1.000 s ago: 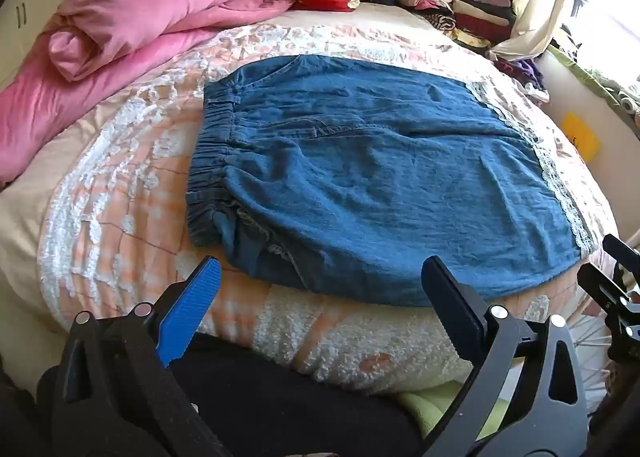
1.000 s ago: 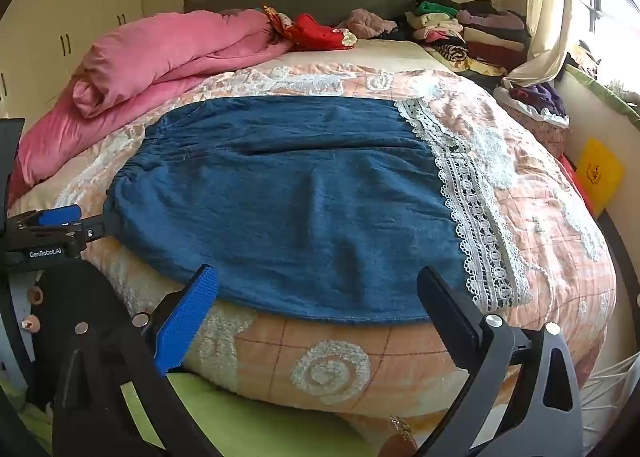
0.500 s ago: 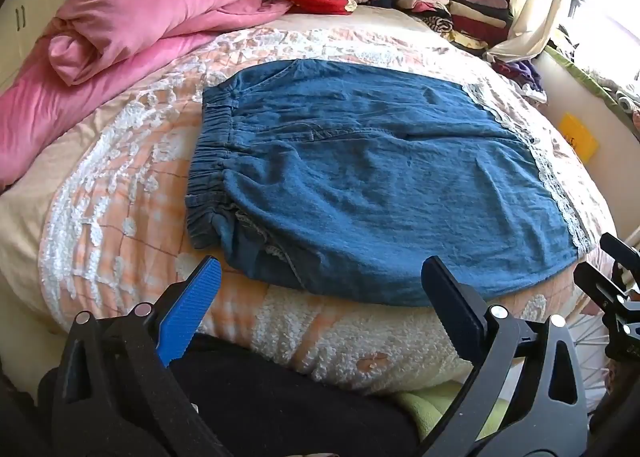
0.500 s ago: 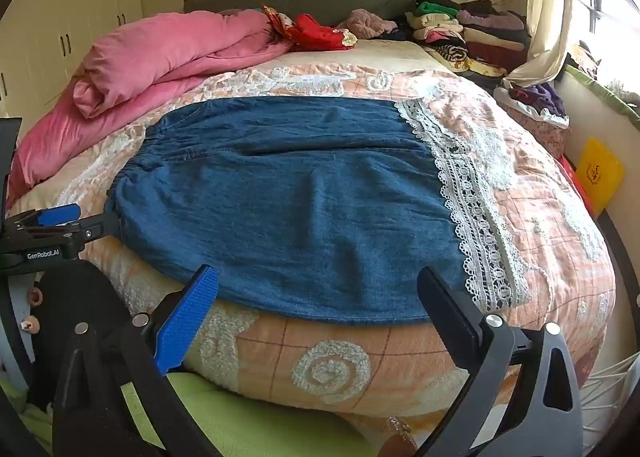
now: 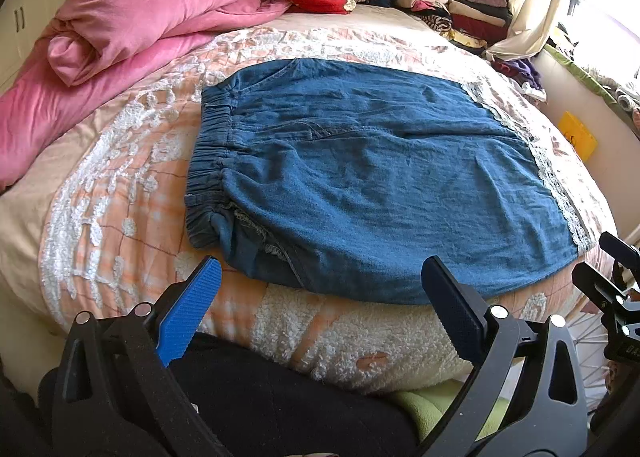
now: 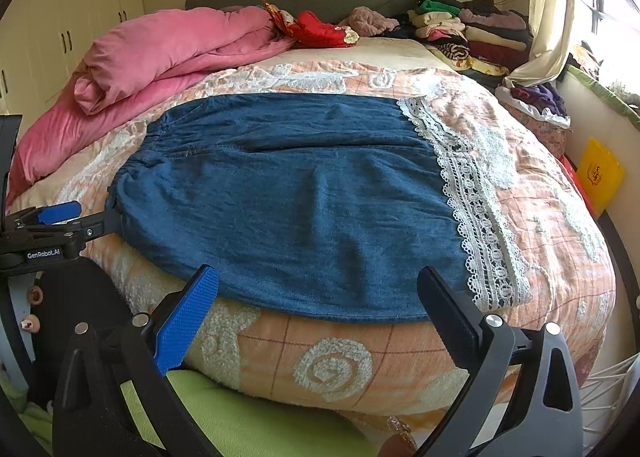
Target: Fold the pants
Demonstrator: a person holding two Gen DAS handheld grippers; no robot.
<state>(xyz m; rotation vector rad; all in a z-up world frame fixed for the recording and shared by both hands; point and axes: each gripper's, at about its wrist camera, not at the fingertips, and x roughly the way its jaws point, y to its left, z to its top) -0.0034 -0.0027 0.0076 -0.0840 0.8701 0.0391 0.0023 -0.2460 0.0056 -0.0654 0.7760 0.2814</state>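
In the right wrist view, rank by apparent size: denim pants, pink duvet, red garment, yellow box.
1. denim pants, though nearness to the camera inflates them
2. pink duvet
3. red garment
4. yellow box, close to the garment in size

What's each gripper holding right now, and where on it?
Nothing. The left gripper and right gripper are both open, short of the denim pants lying flat on the bed.

I counted one pair of denim pants (image 5: 380, 185), one pink duvet (image 5: 132, 29), one yellow bag (image 6: 604, 173), and two grippers: left gripper (image 5: 320, 297), right gripper (image 6: 316, 301).
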